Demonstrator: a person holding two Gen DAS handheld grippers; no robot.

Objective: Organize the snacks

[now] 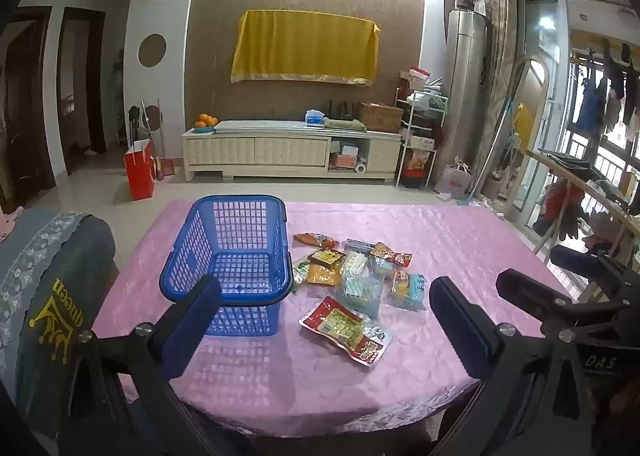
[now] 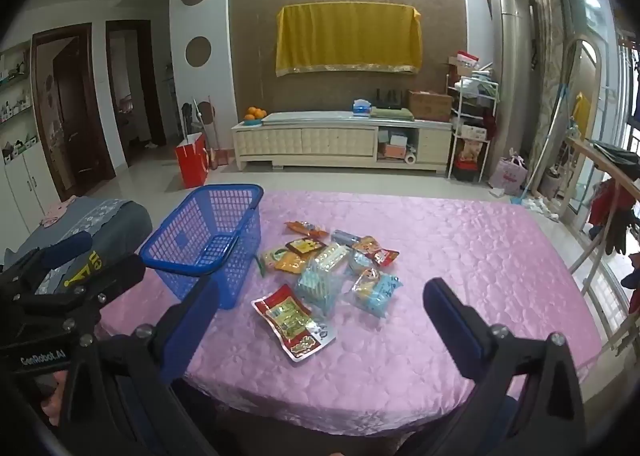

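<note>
Where snacks (image 1: 352, 276) scatter, basket (image 1: 230, 256) runs lengthwise away.

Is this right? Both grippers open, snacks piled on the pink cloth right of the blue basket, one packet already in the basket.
Not quite. The blue basket is empty, as the left wrist view shows through its open top. The rest holds: the left gripper and right gripper are open, and the snacks lie on the pink cloth to its right.

Left gripper (image 1: 326, 314), jaws spread wide, hovers before blue basket (image 1: 232, 252) and snack packets (image 1: 352, 280) on pink tablecloth (image 1: 460, 248).
</note>
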